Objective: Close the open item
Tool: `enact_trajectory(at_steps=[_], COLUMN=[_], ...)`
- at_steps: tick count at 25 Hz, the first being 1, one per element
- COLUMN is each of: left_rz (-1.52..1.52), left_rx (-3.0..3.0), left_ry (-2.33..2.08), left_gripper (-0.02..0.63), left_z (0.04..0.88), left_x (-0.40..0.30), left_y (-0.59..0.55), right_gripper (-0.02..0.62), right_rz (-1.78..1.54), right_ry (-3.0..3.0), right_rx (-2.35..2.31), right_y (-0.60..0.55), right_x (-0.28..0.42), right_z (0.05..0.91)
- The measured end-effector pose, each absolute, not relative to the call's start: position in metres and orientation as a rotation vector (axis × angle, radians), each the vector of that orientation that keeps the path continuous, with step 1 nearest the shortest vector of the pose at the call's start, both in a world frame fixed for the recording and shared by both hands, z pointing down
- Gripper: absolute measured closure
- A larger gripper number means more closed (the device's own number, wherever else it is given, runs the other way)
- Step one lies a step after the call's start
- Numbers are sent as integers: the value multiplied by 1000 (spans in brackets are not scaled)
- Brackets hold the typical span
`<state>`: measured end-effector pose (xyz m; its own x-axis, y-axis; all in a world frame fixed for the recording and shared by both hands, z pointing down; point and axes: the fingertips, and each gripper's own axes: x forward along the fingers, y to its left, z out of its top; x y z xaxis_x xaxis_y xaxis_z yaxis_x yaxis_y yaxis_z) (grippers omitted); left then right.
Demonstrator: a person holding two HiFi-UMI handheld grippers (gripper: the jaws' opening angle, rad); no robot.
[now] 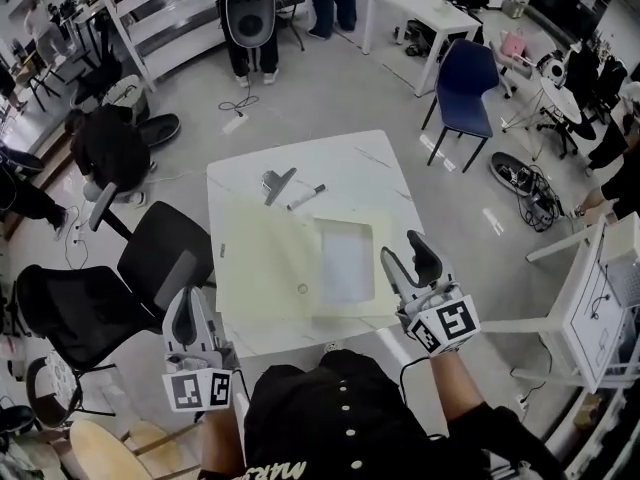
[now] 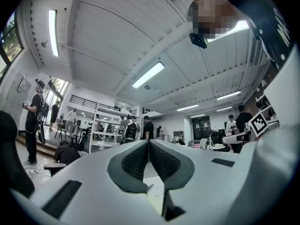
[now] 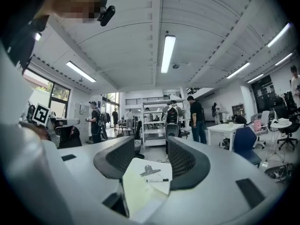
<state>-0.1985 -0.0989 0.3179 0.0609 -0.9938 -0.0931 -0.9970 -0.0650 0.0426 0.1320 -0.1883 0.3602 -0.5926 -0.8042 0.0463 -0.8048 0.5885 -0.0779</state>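
A pale yellow folder (image 1: 262,263) lies open and flat on the white marble table (image 1: 350,158), with a white sheet (image 1: 346,261) on its right half. My right gripper (image 1: 408,258) hovers at the table's front right corner beside the folder, open and holding nothing. The right gripper view looks between its pads (image 3: 190,161) at the folder (image 3: 140,189). My left gripper (image 1: 186,313) is off the table's front left edge, over the floor. In the left gripper view its pads (image 2: 136,158) meet at the tips, with nothing between them.
A metal binder clip (image 1: 277,182) and a marker pen (image 1: 306,197) lie at the back of the table, beyond the folder. Black office chairs (image 1: 160,258) stand close on the left. A blue chair (image 1: 465,83) and a white desk (image 1: 590,303) are on the right.
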Motion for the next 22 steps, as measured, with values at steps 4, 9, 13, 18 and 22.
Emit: enact_trajectory(at_steps=[4,9,13,18,22], left_rz=[124,103,89,94,101], left_rx=[-2232,-2180,-2142,-2096,-2059], left_ry=[2209,2303,2379,2462,2545], left_gripper=[583,583,583,583,583], left_z=[326,338,348,366,384], left_x=[-212,-242,-267,-298,-316], left_y=[-98,-90,-76,-61,-45], right_gripper=[371,371,371,364,347], right_rz=[75,-117,-292,-502,-751], right_ry=[-2801,-2777,-2716,-2602,-2394], right_rx=[1222,857,512,145,-195], right_y=[-203,-211,-208,-198,-181], right_x=[106,43,-18,-96,-146], right_z=[365,377,388,411,449])
